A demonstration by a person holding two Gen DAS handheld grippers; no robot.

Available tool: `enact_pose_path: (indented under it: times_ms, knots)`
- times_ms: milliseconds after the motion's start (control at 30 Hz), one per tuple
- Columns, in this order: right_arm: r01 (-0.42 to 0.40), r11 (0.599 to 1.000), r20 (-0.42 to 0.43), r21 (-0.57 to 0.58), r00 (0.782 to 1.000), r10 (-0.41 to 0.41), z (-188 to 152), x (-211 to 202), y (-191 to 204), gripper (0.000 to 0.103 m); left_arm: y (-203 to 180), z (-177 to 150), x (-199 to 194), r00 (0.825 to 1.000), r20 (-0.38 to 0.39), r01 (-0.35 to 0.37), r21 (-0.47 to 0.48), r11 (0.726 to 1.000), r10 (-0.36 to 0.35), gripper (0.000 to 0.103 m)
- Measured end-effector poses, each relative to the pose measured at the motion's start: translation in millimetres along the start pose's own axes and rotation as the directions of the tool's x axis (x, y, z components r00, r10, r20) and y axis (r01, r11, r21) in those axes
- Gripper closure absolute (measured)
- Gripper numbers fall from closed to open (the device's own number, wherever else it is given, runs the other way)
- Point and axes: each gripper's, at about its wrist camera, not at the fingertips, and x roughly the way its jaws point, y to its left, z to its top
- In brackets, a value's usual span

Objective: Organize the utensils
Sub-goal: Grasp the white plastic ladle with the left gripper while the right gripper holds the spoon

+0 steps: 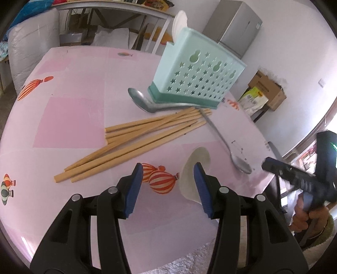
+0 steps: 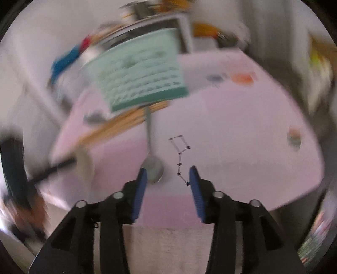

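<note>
A mint-green utensil holder (image 1: 197, 78) with star cut-outs stands on the pink table (image 1: 73, 118), with a white spoon (image 1: 179, 23) in it. Several wooden chopsticks (image 1: 134, 139) lie in front of it. One steel spoon (image 1: 143, 101) lies beside the holder's base, another steel spoon (image 1: 233, 153) lies to the right. A white ceramic spoon (image 1: 190, 175) lies by my left gripper (image 1: 167, 168), which is open and empty above the table. My right gripper (image 2: 167, 171) is open and empty, just near the steel spoon's bowl (image 2: 154, 170). The right wrist view is blurred; the holder (image 2: 143, 67) shows there.
The right gripper's body (image 1: 299, 179) shows in the left wrist view past the table's right edge. A grey cabinet (image 1: 236, 27) and cardboard boxes (image 1: 267, 90) stand behind the table. A white desk (image 1: 105, 12) stands at the back.
</note>
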Motion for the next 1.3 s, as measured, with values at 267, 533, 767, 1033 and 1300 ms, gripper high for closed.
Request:
enact_pose_path:
  times_ms: [267, 533, 767, 1033, 1300]
  knots:
    - [0.176, 0.796, 0.06, -0.579, 0.983, -0.173, -18.1, 18.5, 53.0, 0.058, -3.1, 0.9, 9.0, 0.999, -0.025, -0.022, -0.009, 1.0, 0.022, 0.063]
    - [0.206, 0.637, 0.093, -0.743, 0.974, -0.207, -27.1, 27.4, 67.3, 0.069, -3.8, 1.6, 11.3, 0.999, -0.043, -0.024, -0.004, 1.0, 0.024, 0.076]
    - [0.259, 0.549, 0.142, -0.795, 0.959, -0.246, -37.7, 27.9, 80.9, 0.077, -5.3, 2.1, 12.3, 0.998, -0.05, -0.024, -0.003, 1.0, 0.024, 0.079]
    - [0.278, 0.55, 0.145, -0.788, 0.951, -0.272, -36.4, 38.6, 83.4, 0.09, -5.8, 2.1, 12.8, 0.998, -0.052, -0.023, 0.001, 1.0, 0.023, 0.079]
    - [0.28, 0.564, 0.141, -0.777, 0.95, -0.278, -31.6, 44.2, 84.7, 0.098, -5.5, 2.0, 13.0, 0.998, -0.051, -0.023, -0.001, 1.0, 0.023, 0.079]
